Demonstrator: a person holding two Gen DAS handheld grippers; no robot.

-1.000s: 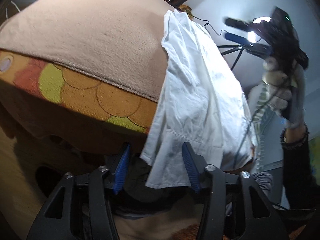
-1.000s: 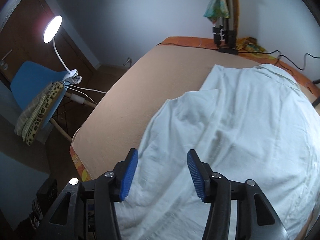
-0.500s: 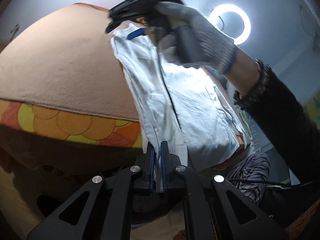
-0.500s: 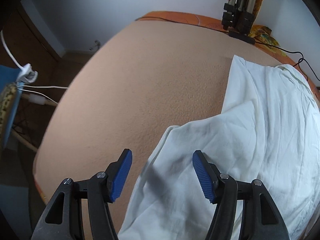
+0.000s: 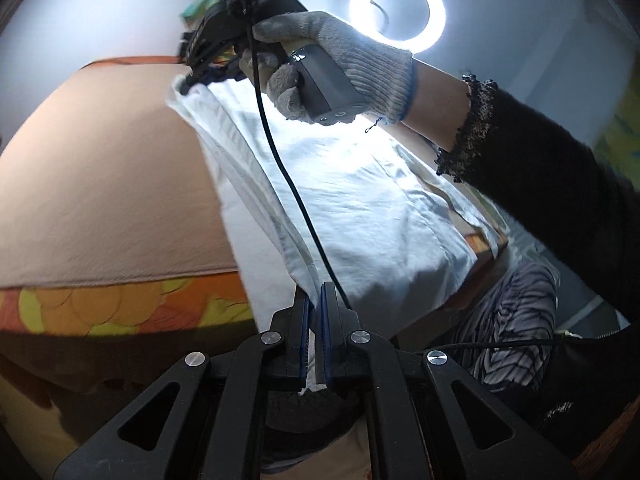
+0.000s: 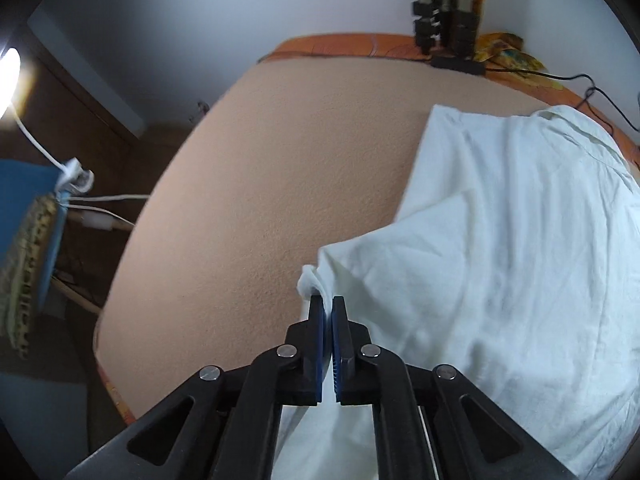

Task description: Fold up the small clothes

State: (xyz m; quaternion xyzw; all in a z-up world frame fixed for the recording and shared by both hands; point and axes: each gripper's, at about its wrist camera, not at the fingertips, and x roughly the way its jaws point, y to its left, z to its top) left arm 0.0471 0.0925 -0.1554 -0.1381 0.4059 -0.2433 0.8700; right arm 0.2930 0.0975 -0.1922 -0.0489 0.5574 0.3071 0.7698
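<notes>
A white shirt [image 5: 360, 208] lies on the tan blanket [image 5: 100, 184] of a bed and hangs over its near edge. My left gripper [image 5: 314, 300] is shut on the shirt's left side edge near the hem. My right gripper [image 6: 328, 304] is shut on the same left edge farther up, where a small tuft of the shirt [image 6: 500, 248] bunches past the fingertips. In the left wrist view the right gripper [image 5: 192, 80] shows in a gloved hand at the shirt's far corner. The edge runs taut between both grippers.
The bed has an orange patterned cover [image 5: 120, 304] under the blanket. A ring light [image 5: 396, 12] glows behind. A black cable [image 5: 288, 184] hangs across the shirt. A tripod base [image 6: 448, 28] stands at the bed's far edge, and a lamp [image 6: 10, 76] and blue chair [image 6: 28, 216] stand left.
One second ago both grippers were open. The left closed on the shirt's edge first. The right moved to the edge farther up and has now closed on it.
</notes>
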